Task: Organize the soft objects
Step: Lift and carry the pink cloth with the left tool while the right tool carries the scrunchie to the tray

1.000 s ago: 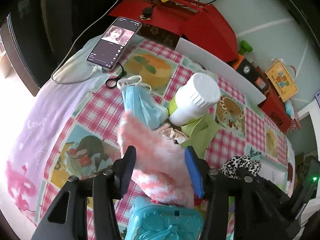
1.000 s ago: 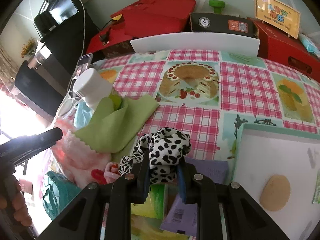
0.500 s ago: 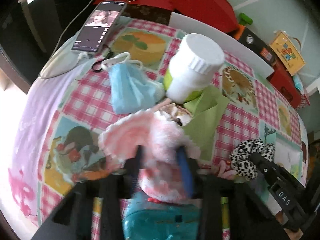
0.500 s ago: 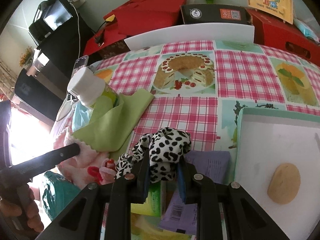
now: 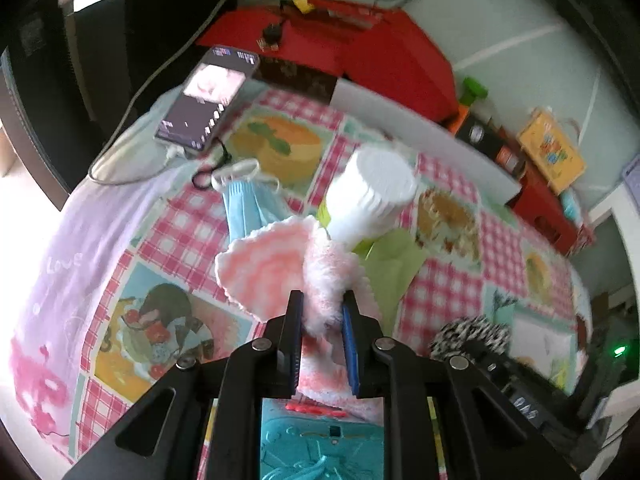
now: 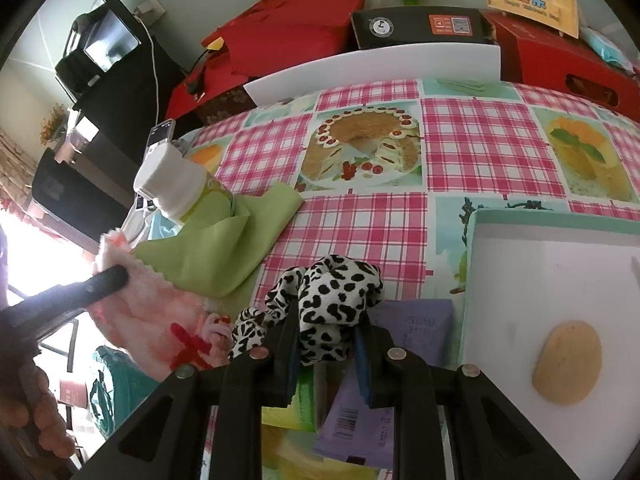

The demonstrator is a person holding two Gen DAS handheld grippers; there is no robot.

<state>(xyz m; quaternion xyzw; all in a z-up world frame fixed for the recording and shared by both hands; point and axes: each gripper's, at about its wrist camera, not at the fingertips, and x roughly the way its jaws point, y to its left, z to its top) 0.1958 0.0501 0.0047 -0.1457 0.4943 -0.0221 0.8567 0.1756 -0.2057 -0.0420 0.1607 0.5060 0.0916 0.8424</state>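
A pink and white fluffy cloth (image 5: 272, 264) is bunched between the blue pads of my left gripper (image 5: 322, 300). Its jaws are closing and the pads press on the cloth. The cloth's free end fans out to the left above the checked tablecloth (image 5: 172, 220). The right wrist view shows the same pink cloth (image 6: 148, 304) under a left finger (image 6: 100, 280). My right gripper (image 6: 326, 320) is shut on a black-and-white spotted cloth (image 6: 332, 284), which also shows at the right in the left wrist view (image 5: 472, 332). A green cloth (image 6: 216, 252) lies against a white-capped bottle (image 6: 176, 184).
A blue face mask (image 5: 244, 208) and a phone (image 5: 208, 100) on its cable lie at the far left. A teal bag (image 5: 320, 452) sits under the left gripper. A white tray (image 6: 560, 248) with a tan lump (image 6: 568, 360) stands at the right, beside purple packets (image 6: 416, 320). Red boxes (image 6: 300, 12) line the back.
The left jaws have closed on the pink fluffy cloth and gathered it up off the table. The right gripper still holds the spotted cloth in the same place.
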